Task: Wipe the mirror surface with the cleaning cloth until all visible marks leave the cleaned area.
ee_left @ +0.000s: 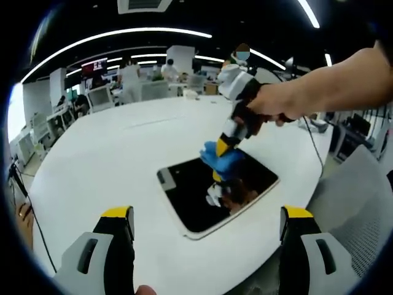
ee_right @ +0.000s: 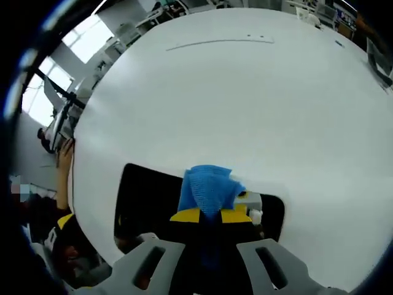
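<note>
A: Our right gripper is pinching the blue cloth on the mirror, mid-table.
B: Yeah, left gripper hovers spread. Marks are hard to spot, so let's overlap slow strokes.

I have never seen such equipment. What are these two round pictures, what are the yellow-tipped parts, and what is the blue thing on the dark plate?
A person holds a two-jaw gripper in each hand; each carries a fisheye camera. In the left gripper view, the left gripper has its jaws apart, holding nothing. The right gripper enters that view with the person's hand. The dark plate is a mirror lying flat on the white table. The blue thing is the cleaning cloth, clamped in the right gripper's jaws and pressed on the mirror.
</note>
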`<state>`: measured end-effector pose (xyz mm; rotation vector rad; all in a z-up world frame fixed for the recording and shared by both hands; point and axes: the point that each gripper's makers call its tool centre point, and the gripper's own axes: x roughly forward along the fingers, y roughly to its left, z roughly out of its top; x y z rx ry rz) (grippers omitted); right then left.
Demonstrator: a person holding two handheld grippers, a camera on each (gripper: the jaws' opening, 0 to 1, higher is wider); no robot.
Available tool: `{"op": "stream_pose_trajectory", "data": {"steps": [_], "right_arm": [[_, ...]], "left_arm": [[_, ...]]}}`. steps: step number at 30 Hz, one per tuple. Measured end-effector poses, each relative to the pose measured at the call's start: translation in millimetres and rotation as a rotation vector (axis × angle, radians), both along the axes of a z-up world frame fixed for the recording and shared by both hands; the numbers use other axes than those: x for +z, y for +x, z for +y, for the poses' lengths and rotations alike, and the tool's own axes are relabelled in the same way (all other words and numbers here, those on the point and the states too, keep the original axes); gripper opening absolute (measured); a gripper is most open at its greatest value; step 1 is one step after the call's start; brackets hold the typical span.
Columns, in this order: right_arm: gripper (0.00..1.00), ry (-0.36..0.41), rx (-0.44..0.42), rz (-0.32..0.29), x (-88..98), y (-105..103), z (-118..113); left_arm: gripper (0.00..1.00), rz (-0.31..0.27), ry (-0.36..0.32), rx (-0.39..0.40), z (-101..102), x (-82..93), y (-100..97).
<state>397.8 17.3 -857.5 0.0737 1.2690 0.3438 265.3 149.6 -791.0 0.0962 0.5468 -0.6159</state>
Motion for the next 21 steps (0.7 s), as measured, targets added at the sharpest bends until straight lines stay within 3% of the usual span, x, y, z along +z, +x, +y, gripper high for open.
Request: {"op": "stream_pose_trajectory", "data": {"steps": [21], "right_arm": [[0.04,0.009,0.061,0.004,0.5,5.5,55.7]], "left_arm": [[0.99,-0.001,0.0,-0.005,-0.9,-2.8,1.8]]}}
